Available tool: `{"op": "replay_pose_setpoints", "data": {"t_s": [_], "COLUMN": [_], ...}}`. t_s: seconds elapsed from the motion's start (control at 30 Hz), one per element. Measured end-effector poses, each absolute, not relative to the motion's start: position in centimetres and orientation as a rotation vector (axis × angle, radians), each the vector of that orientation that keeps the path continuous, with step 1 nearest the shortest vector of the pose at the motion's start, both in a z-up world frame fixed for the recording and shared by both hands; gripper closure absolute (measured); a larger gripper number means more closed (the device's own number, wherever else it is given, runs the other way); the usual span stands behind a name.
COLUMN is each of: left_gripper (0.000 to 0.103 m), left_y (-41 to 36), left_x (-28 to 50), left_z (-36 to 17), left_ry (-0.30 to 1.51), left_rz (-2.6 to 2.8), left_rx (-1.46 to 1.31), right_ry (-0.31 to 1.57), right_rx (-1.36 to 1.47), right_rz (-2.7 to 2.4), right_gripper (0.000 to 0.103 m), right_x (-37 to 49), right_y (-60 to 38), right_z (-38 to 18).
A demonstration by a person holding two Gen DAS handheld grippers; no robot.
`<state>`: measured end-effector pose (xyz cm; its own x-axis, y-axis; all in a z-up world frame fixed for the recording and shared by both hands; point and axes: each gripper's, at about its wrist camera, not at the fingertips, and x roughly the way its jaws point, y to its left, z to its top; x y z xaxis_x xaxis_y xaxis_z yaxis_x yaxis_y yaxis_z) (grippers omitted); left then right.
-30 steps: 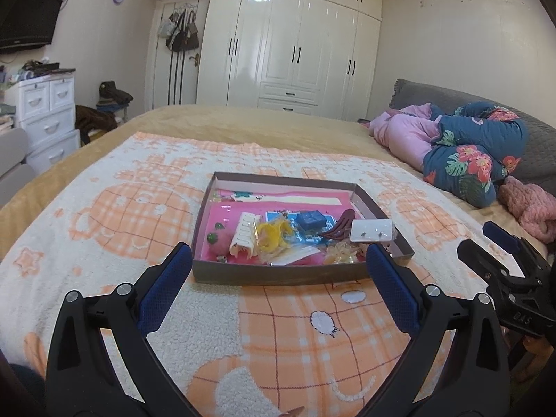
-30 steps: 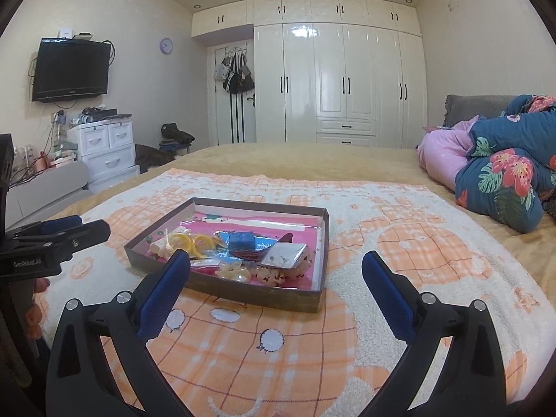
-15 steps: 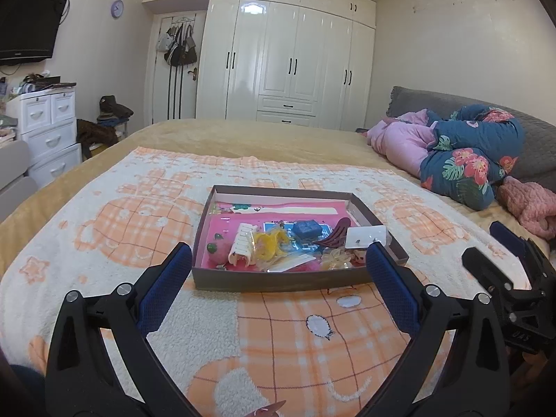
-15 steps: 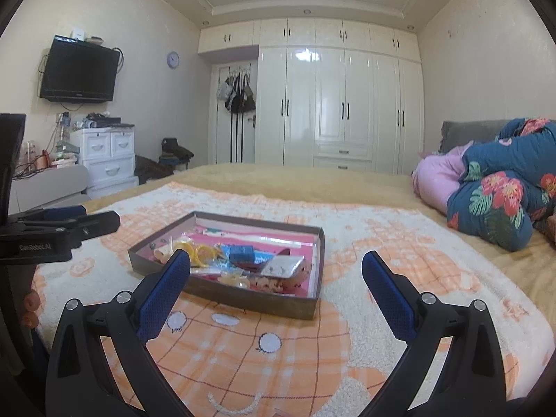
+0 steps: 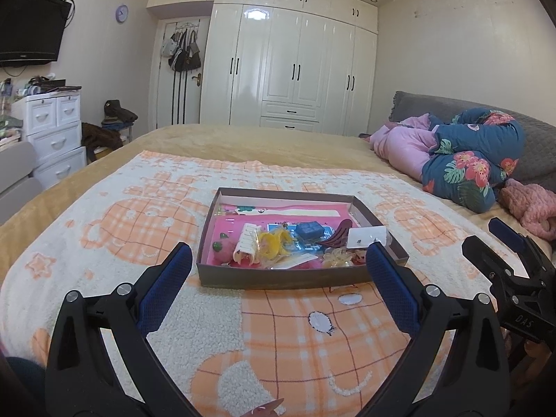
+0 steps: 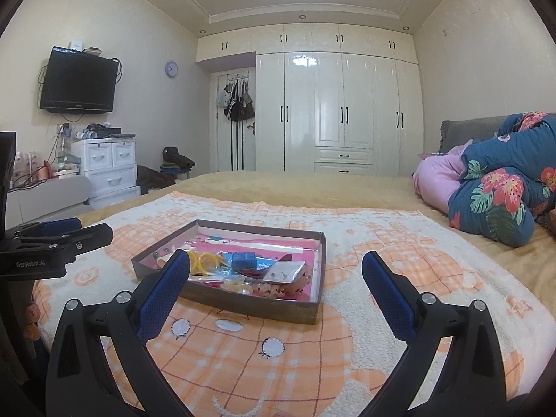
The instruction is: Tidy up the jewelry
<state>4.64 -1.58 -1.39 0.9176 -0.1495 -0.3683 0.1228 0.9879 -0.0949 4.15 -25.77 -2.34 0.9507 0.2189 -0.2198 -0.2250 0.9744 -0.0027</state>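
Two claws were held low over the near edge of the bed. The left claw (image 5: 278,264) stood spread wide with nothing between its blue pads, and the right claw (image 6: 276,271) was likewise spread and empty. Both pointed at one shallow brown tray (image 5: 288,279) resting flat on the orange-and-white blanket (image 5: 139,215), near the middle of the bed and just beyond the fingertips.

Inside the tray, on its pink lining, the jewelry lay in a loose heap toward the near wall: one white hair claw clip (image 5: 246,241), one yellow piece (image 5: 274,241), one small blue box (image 5: 309,229), one dark red comb-like clip (image 5: 336,234), one white earring card (image 5: 366,236) leaning at the right wall, and one pale translucent piece (image 5: 335,257). Smaller items could not be counted.

These pieces appeared light and small. The clips and box looked rigid and would probably take a pinch across their narrow width; the card seemed thin and liable to bend, so its free edge was likely the better hold. Overlapping pieces might drag neighbours along.

Farther off, a bundle of floral and pink bedding (image 5: 465,160) lay at the right edge of the bed.
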Motion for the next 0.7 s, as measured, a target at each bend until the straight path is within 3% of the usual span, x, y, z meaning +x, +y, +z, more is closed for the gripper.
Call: {"op": "replay_pose_setpoints", "data": {"t_s": [0.7], "left_gripper": [0.011], "left_y": [-1.69], "left_x": [4.63], "left_z": [-1.21], "left_ry": [0.382], "left_rz": [-0.133], "left_rx": [-0.068], "right_ry": [0.224], "right_rx": [-0.027], "right_rz": [0.226], "right_gripper": [0.006], "right_x": [4.16], "right_y": [-25.86], "right_z": [-2.53]}}
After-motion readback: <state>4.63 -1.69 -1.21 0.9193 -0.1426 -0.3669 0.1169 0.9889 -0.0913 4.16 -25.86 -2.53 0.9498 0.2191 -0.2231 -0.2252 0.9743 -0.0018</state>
